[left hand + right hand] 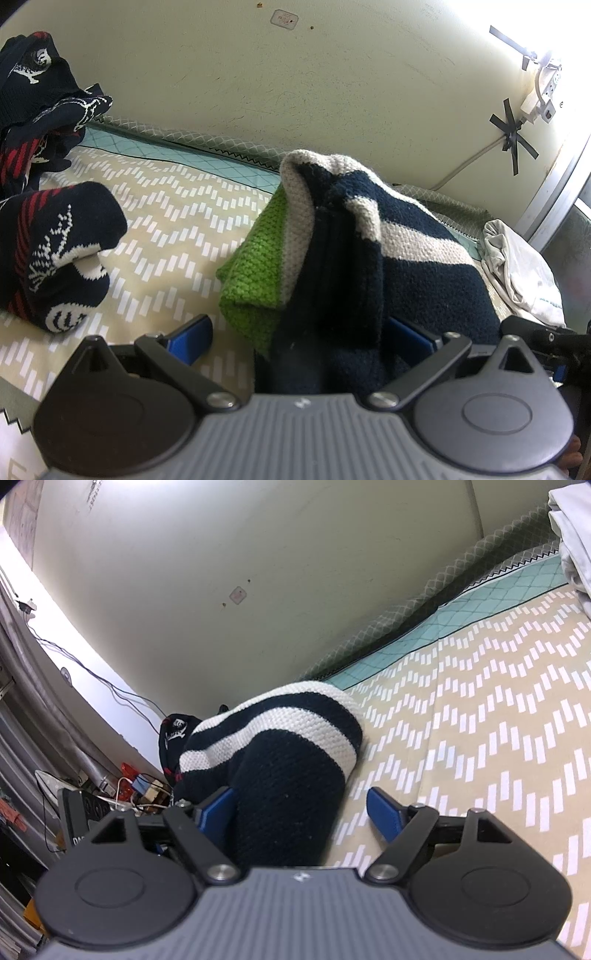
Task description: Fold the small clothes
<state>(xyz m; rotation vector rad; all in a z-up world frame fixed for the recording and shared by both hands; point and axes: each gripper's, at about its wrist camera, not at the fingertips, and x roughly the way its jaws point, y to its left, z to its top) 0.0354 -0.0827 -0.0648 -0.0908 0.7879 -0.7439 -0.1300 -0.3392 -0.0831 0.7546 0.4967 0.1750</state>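
Note:
A knitted garment in navy, cream and lime green (pixel 332 236) lies bunched on the patterned bedspread (pixel 173 206). My left gripper (pixel 306 332) is open, its blue fingers (pixel 192 334) wide apart, with the garment's navy part lying between them. In the right wrist view the same striped navy and cream garment (pixel 280 753) sits between the open fingers (pixel 384 812) of my right gripper (pixel 301 808), against the left one. Neither gripper pinches the cloth.
A rolled navy sweater with red stripes and white pattern (pixel 55 254) lies at left, another dark patterned garment (pixel 40 92) behind it. A white cloth (pixel 517 266) lies at right. The wall (pixel 295 81) runs close behind. Clutter and cables (pixel 122 790) sit beside the bed.

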